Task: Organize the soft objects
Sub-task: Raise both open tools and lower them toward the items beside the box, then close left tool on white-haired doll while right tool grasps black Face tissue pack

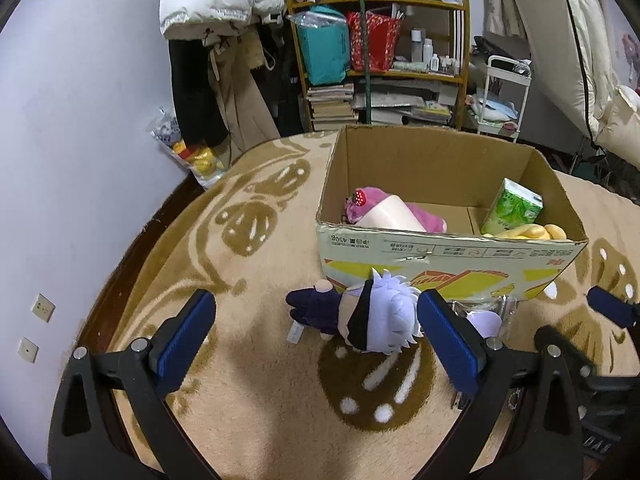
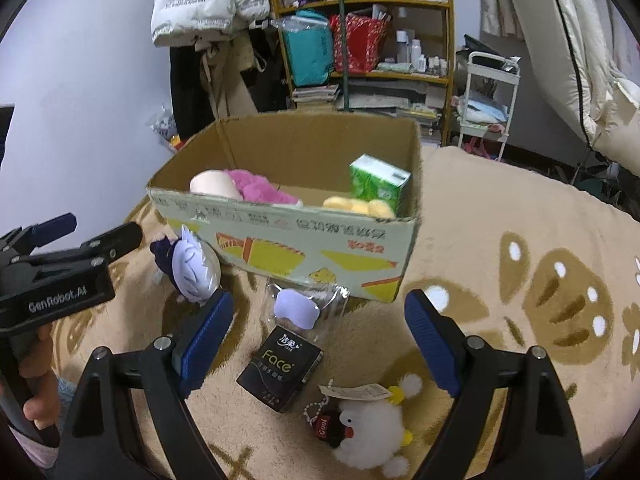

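A cardboard box (image 1: 448, 252) (image 2: 304, 240) stands on the patterned blanket and holds a pink plush (image 1: 396, 210) (image 2: 256, 188), a green tissue pack (image 1: 512, 206) (image 2: 378, 180) and a yellow plush (image 1: 528, 232) (image 2: 360, 205). A white-haired doll in dark clothes (image 1: 360, 316) (image 2: 192, 268) lies in front of the box. My left gripper (image 1: 316, 320) (image 2: 86, 236) is open, with the doll between its fingers. My right gripper (image 2: 320, 320) is open above a bagged lavender mask (image 2: 298, 308), a black Face tissue pack (image 2: 280, 368) and a white fluffy duck (image 2: 370, 428).
A beige blanket with brown prints (image 1: 248, 224) (image 2: 520, 240) covers the surface. Behind stand a cluttered wooden shelf (image 1: 380, 40) (image 2: 368, 36), hanging coats (image 1: 212, 8), a white cart (image 1: 504, 96) and a bag of toys (image 1: 192, 152) by the wall.
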Available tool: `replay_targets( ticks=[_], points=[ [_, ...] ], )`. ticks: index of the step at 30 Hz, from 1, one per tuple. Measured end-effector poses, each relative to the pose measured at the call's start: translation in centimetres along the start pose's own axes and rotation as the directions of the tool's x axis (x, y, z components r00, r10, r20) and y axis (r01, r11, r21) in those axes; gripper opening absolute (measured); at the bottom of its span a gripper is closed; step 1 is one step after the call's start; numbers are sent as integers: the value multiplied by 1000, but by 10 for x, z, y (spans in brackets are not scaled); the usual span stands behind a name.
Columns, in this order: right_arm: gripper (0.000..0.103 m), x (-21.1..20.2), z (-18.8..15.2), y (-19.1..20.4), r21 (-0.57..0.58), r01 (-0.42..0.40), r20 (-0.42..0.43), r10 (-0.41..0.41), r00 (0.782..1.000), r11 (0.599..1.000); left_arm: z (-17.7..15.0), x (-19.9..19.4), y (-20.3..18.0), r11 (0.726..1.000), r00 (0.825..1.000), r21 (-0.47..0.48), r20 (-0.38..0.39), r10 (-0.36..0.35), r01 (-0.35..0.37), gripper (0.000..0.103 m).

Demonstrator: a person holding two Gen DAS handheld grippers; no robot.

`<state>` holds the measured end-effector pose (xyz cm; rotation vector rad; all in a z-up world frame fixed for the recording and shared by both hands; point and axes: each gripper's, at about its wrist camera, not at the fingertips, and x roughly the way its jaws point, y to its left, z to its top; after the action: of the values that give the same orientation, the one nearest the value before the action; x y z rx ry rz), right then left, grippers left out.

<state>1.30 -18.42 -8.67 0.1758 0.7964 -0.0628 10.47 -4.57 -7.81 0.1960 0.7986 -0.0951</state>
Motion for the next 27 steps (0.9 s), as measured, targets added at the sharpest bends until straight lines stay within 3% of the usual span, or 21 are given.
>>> replay_targets(
  ticks=[13, 20, 27],
  points=[
    [92, 30, -1, 6, -12, -12, -70, 11, 998, 1000, 0, 38, -6, 999, 995, 6, -92, -31, 32, 100],
    [92, 43, -4, 7, -12, -11, -111, 9, 994, 1000, -2, 48, -16, 999, 993, -1, -101, -53, 54, 100],
    [92, 56, -6, 9, -7, -17, -154, 15, 988, 1000, -4, 57, -26, 999, 993, 25, -110, -32, 35, 100]
  ],
)
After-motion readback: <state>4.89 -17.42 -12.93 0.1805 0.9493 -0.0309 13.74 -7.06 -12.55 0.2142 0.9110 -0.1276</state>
